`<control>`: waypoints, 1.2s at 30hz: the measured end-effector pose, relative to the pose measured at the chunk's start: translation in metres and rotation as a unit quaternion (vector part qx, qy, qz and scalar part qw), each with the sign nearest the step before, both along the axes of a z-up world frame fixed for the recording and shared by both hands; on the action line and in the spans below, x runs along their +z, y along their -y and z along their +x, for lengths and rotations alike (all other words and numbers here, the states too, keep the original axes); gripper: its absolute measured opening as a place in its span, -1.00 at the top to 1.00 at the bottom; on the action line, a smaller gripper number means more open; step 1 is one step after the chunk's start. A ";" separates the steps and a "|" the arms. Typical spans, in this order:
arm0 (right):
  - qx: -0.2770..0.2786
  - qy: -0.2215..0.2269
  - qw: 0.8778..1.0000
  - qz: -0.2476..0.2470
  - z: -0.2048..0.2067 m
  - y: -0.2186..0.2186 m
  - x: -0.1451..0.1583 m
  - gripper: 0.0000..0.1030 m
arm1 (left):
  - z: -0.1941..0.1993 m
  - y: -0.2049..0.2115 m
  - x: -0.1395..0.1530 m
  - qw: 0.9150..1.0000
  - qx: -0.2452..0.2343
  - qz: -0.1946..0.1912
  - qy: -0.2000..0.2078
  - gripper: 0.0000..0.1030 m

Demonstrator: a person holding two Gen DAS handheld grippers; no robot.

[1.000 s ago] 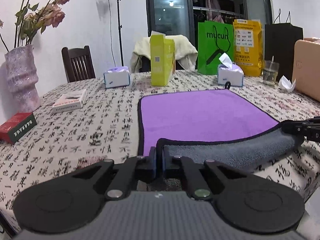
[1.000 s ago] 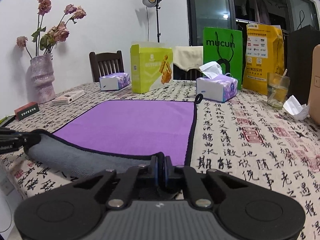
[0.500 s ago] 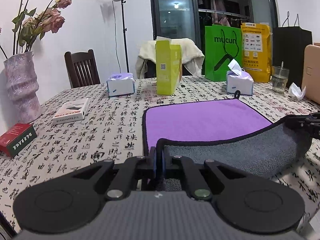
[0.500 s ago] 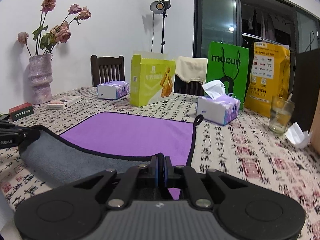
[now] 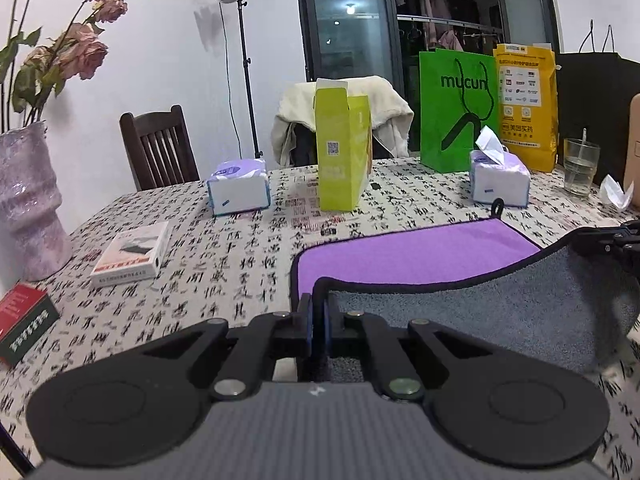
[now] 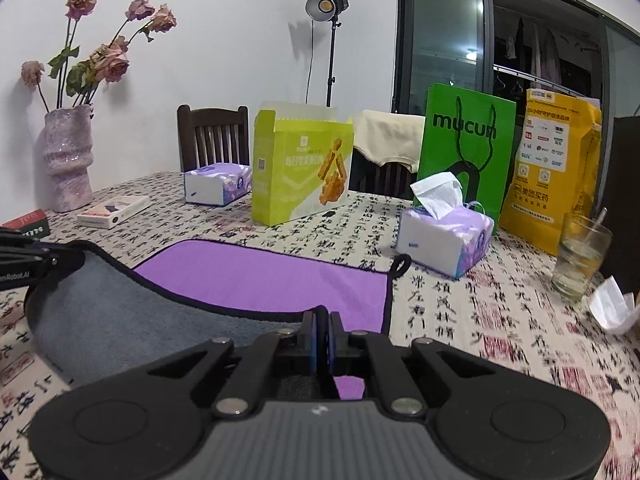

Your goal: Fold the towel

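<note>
Raised higher off the patterned tablecloth (image 5: 224, 264), towel (image 5: 420, 256) corners stay pinched in both closed jaws.

My left wrist camera sits low behind my left gripper (image 5: 318, 316), looking forward along its fingers across the table (image 5: 224, 256) toward the far wall. My right wrist camera sits likewise behind my right gripper (image 6: 320, 334), facing much the same way. Both are close above the tabletop. Both views share the towel (image 5: 420, 256) ahead, the yellow-green box (image 6: 304, 168) and the green bag (image 6: 468, 148) beyond.
</note>
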State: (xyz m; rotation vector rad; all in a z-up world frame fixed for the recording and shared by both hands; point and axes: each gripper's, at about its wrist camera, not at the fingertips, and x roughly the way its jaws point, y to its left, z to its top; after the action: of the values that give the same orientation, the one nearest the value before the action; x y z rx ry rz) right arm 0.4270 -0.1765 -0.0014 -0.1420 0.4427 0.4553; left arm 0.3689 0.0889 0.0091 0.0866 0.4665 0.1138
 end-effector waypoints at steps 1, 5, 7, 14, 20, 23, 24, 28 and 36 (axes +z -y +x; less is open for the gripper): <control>0.001 0.000 1.000 -0.002 0.005 -0.001 0.001 0.90 | 0.004 -0.001 0.001 1.000 0.000 0.001 0.001 0.88; 0.004 -0.002 1.000 -0.002 0.024 -0.003 0.005 0.90 | 0.021 -0.002 0.004 1.000 -0.004 0.012 0.000 0.88; 0.006 -0.007 1.000 0.001 0.034 -0.004 0.006 0.90 | 0.031 -0.004 0.006 1.000 -0.004 0.009 -0.006 0.88; 0.004 -0.035 0.999 0.026 0.074 -0.006 0.005 0.90 | 0.069 -0.017 0.010 1.000 -0.011 -0.006 -0.023 0.88; -0.002 -0.047 0.998 0.037 0.109 -0.008 0.005 0.90 | 0.105 -0.028 0.012 0.999 -0.017 -0.019 -0.035 0.88; -0.008 -0.062 0.997 0.044 0.130 -0.009 0.002 0.90 | 0.126 -0.030 0.007 0.998 -0.017 -0.015 -0.050 0.88; -0.010 -0.067 0.997 0.047 0.136 -0.009 0.001 0.90 | 0.131 -0.031 0.007 0.998 -0.020 -0.014 -0.052 0.88; -0.017 -0.078 0.996 0.049 0.156 -0.013 -0.005 0.90 | 0.150 -0.030 0.001 0.997 -0.034 0.003 -0.063 0.88; -0.033 -0.109 0.993 0.042 0.184 -0.017 -0.025 0.90 | 0.176 -0.037 -0.019 0.995 -0.025 -0.004 -0.098 0.78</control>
State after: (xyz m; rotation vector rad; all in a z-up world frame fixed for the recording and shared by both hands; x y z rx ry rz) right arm 0.6105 -0.1599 -0.0265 0.0040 0.6389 0.4248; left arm 0.5453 0.1262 -0.0102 0.1011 0.6600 0.0547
